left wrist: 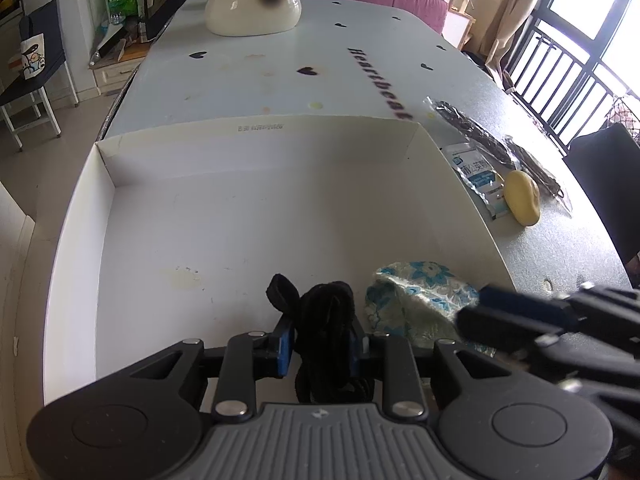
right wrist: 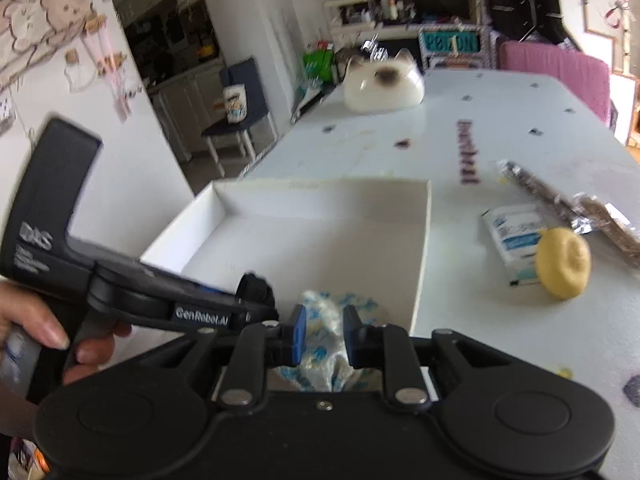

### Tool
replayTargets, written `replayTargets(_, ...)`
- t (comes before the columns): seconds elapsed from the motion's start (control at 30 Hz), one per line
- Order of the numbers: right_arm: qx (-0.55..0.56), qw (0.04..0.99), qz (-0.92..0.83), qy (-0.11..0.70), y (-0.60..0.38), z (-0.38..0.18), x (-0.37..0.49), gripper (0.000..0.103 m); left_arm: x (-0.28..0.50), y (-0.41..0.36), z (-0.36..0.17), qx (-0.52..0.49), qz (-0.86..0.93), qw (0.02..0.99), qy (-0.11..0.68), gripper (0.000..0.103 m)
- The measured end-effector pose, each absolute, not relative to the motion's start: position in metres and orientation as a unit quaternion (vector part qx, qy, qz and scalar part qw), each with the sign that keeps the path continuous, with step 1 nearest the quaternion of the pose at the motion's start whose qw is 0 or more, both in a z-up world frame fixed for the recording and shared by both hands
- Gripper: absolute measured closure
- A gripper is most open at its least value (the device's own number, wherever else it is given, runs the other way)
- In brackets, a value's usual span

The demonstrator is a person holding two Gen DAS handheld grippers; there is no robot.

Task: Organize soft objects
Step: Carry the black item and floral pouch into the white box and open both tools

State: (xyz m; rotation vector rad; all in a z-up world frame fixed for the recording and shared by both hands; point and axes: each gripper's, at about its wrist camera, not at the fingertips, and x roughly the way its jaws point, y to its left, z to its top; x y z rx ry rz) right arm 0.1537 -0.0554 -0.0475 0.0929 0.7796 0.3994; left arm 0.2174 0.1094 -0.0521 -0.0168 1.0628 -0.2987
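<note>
Clearly, we read the scene line by line.
Box: a shallow white cardboard box (left wrist: 72,240) lies on the worktop (left wrist: 560,240); we judge it to be the collecting place, since its floor is mostly bare and the soft things gather at its near end.
Left hand-held gripper (left wrist: 322,344): clenched on a black fabric strap bundle (left wrist: 324,320), jaws pressed to its sides; we hold it low over the box's near part, a loop of strap sticking up past the pads.
Right hand-held gripper (right wrist: 324,334): its blue pads sit either side of a blue floral fabric pouch (right wrist: 320,312) with a gap showing, so we cannot tell whether it grips or has let go.
Pouch place: inside the box, by its near right wall, just beside the black bundle.
Pose: both tools point forward along the worktop, the left one crossing in front of the right; a bare hand (right wrist: 60,340) wraps the left handle.
Left out: a yellow round sponge (left wrist: 522,198), a white sachet (left wrist: 476,172) and clear-wrapped dark packets (left wrist: 472,128) lie right of the box, the sponge touching the sachet.
Far end: a ceramic cat figure (left wrist: 252,4).
</note>
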Motion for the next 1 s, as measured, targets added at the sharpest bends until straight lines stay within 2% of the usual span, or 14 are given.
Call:
replayTargets(0.23, 0.000, 0.902, 0.186, 0.389, -0.041, -0.060, 0.158, 0.082, 0.219, 0.109, -0.055, -0.007, -0.143, 0.849, 0.509, 0.075)
replayTargets(0.53, 0.003, 0.902, 0.188, 0.388, -0.039, -0.063, 0.158, 0.080, 0.221, 0.110, -0.055, -0.013, -0.145, 0.847, 0.511, 0.073)
replayTargets(0.6, 0.022, 0.903, 0.187, 0.387, -0.045, -0.059, 0.156, 0.075, 0.220, 0.112, -0.053, -0.017, -0.145, 0.848, 0.510, 0.066)
replayTargets(0.67, 0.030, 0.906, 0.185, 0.378, -0.049, -0.054, 0.151, 0.066, 0.219, 0.113, -0.051, -0.021, -0.147, 0.848, 0.508, 0.062)
replayTargets(0.73, 0.027, 0.909, 0.186, 0.371, -0.050, -0.050, 0.145, 0.063, 0.217, 0.112, -0.048, -0.023, -0.149, 0.849, 0.506, 0.060)
replayTargets(0.9, 0.025, 0.911, 0.186, 0.367, -0.054, -0.042, 0.135, 0.061, 0.208, 0.110, -0.039, -0.022, -0.152, 0.854, 0.497, 0.050)
replayTargets(1.0, 0.029, 0.913, 0.178, 0.366, -0.059, -0.037, 0.131, 0.056, 0.202, 0.112, -0.033, -0.025, -0.151, 0.858, 0.491, 0.045)
